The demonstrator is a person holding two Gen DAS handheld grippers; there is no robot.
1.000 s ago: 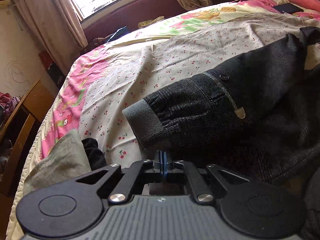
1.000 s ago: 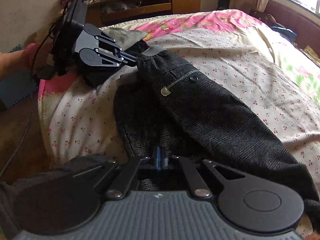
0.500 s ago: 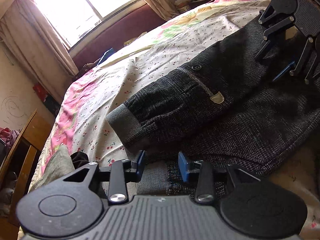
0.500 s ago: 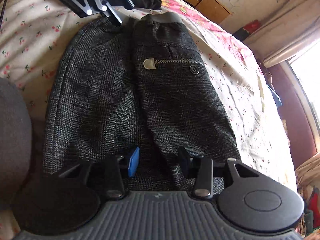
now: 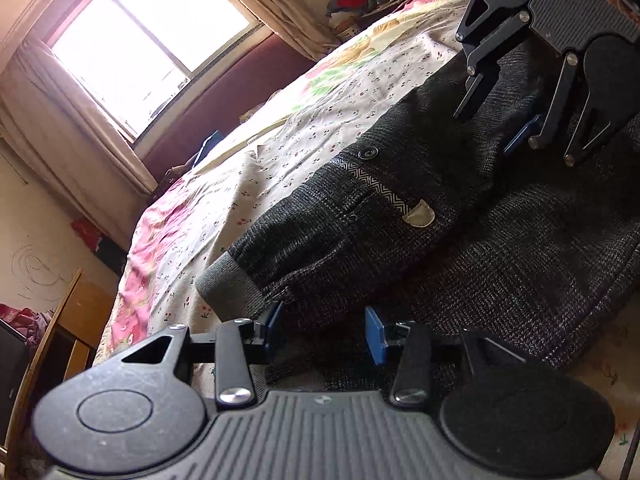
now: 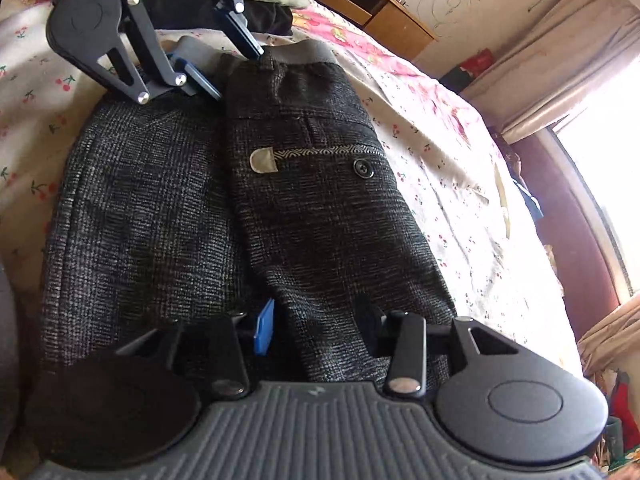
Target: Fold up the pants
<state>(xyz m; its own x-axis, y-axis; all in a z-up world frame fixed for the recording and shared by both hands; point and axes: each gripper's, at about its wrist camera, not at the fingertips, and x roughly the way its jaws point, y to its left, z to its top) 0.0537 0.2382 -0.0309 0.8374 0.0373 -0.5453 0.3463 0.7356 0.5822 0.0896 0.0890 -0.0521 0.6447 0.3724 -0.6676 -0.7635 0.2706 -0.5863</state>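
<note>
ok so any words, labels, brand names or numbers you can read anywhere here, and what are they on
No readable text in either view.
Small pale logo mark on the ribbed grey body of the left tongs: too small to read.
Same mark on the right tongs: too small to read.
Beige tab on the dark grey woven pants: blank.

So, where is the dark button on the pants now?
In the right wrist view, the button sits on the folded-over half of the pants, at the right end of the herringbone pocket trim, below the grey waistband.
</note>
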